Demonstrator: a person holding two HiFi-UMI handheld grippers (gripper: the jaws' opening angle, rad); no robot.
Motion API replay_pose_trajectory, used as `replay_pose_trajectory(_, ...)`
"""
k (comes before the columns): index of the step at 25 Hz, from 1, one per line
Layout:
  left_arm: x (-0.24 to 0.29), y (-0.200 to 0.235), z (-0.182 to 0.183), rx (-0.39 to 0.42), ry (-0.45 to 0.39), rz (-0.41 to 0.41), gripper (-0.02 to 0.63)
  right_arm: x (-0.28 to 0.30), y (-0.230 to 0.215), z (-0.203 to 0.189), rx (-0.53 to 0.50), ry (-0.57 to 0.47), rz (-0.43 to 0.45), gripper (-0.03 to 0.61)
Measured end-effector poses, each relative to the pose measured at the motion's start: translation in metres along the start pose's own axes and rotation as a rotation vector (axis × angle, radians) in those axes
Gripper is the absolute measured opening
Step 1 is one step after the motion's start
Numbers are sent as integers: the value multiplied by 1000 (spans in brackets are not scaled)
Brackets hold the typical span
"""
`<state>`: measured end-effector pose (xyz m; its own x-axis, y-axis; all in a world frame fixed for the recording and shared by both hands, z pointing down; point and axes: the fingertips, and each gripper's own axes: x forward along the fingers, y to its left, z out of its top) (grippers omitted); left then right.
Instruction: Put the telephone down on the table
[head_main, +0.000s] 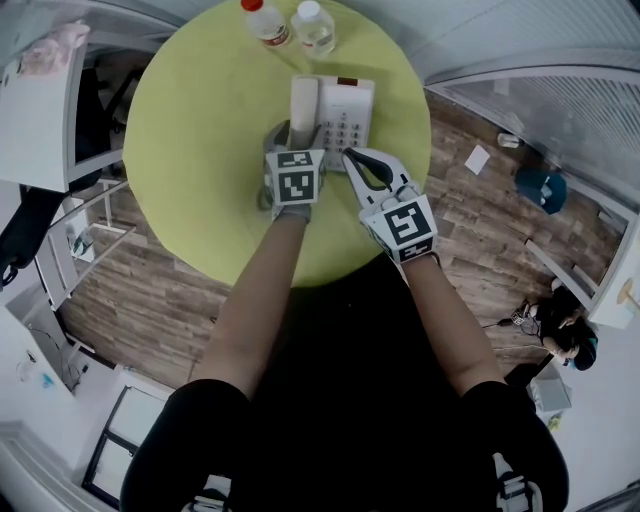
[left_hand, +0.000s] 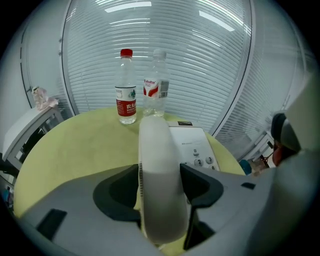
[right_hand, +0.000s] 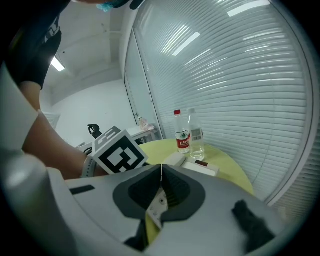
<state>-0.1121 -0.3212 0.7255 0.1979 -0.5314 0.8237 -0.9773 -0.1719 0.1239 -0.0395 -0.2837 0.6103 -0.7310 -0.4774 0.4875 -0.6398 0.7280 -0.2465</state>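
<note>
A white telephone stands on the round yellow-green table, its handset lying along the base's left side. My left gripper reaches down over the handset's near end. In the left gripper view the handset runs between the jaws of that gripper, with a sliver of table showing beside the left pad, so the jaws stand open around it. The keypad shows to the right. My right gripper hovers at the phone's front right corner, shut with nothing held.
Two water bottles stand at the table's far edge: one with a red cap and a clear one. Window blinds curve behind them. A white shelf stands at the left. Wooden floor surrounds the table.
</note>
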Motion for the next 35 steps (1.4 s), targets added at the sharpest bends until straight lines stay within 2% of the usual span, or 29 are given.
replay_pose_trajectory(16, -15, -2, -1, -61, -2, 49, 219, -9, -4, 2, -13, -5, 35, 18)
replay_pose_trajectory(28, -83, 1, 4, -83, -43, 108, 219, -23, 24, 31, -49, -46, 120, 18)
replay_pose_trajectory(35, -126, 17, 6, -136, -81, 177, 219, -22, 53, 51, -103, -56, 212, 18)
